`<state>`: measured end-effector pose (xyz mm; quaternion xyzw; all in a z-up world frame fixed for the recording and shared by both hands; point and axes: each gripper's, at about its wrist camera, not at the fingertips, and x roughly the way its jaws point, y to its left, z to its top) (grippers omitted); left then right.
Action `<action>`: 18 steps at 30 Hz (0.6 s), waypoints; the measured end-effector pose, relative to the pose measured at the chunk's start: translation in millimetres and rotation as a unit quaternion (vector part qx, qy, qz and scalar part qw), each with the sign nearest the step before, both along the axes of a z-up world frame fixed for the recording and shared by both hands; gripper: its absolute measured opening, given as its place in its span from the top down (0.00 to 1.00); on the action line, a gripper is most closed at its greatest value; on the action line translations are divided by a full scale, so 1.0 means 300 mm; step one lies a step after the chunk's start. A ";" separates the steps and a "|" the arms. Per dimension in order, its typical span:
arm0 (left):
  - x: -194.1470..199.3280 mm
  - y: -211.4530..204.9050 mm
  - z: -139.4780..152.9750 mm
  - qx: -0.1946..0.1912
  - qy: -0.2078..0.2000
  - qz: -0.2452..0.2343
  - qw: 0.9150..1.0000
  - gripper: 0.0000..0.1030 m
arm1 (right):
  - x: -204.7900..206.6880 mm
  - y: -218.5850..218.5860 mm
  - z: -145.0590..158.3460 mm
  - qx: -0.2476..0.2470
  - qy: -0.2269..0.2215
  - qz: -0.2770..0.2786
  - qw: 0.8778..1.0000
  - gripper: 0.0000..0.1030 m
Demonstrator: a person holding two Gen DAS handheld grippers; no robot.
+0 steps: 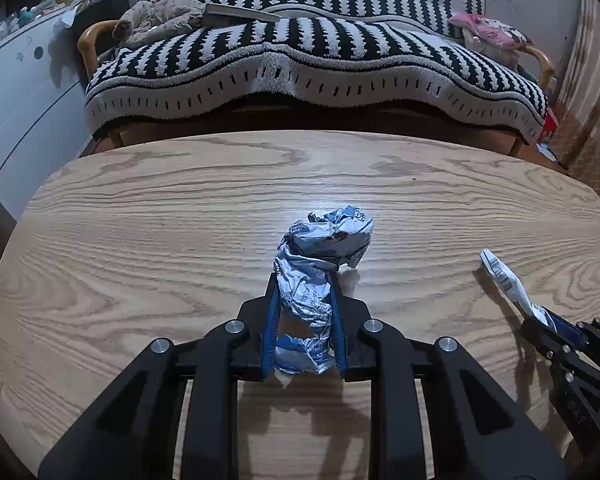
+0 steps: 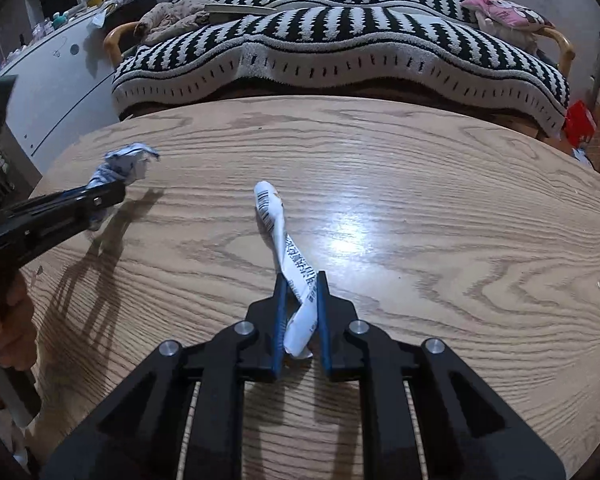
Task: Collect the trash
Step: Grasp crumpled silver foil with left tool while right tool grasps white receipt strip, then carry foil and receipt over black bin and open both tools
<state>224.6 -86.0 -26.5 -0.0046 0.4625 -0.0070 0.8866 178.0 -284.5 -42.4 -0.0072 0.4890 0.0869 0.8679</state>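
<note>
Above the bare wooden table (image 1: pixel 140 220), each hand-held gripper clamped on crumpled paper, striped sofa (image 1: pixel 300 60) behind.

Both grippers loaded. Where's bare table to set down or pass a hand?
Table is bare nearly everywhere: the far strip along the sofa and the whole side beyond the right gripper. Tightest spot is between the crumpled wrapper in the left gripper and the twisted wrapper.
</note>
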 end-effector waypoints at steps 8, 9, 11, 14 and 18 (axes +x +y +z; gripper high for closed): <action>-0.167 -0.077 0.075 0.005 -0.015 -0.031 0.999 0.79 | -0.145 -0.040 0.129 0.051 -0.033 -0.014 0.998 0.86; -0.206 -0.095 0.093 0.001 -0.020 -0.038 0.999 0.79 | -0.180 -0.051 0.154 0.059 -0.042 -0.018 0.997 0.86; -0.291 -0.135 0.125 -0.014 -0.028 -0.049 0.998 0.79 | -0.285 -0.107 0.215 0.073 -0.069 -0.037 0.994 0.86; -0.448 -0.228 0.167 -0.044 -0.031 -0.079 0.995 0.79 | -0.482 -0.227 0.265 0.076 -0.103 -0.078 0.989 0.86; -0.659 -0.455 0.200 -0.065 -0.023 -0.158 0.985 0.79 | -0.805 -0.439 0.243 0.047 -0.109 -0.148 0.982 0.86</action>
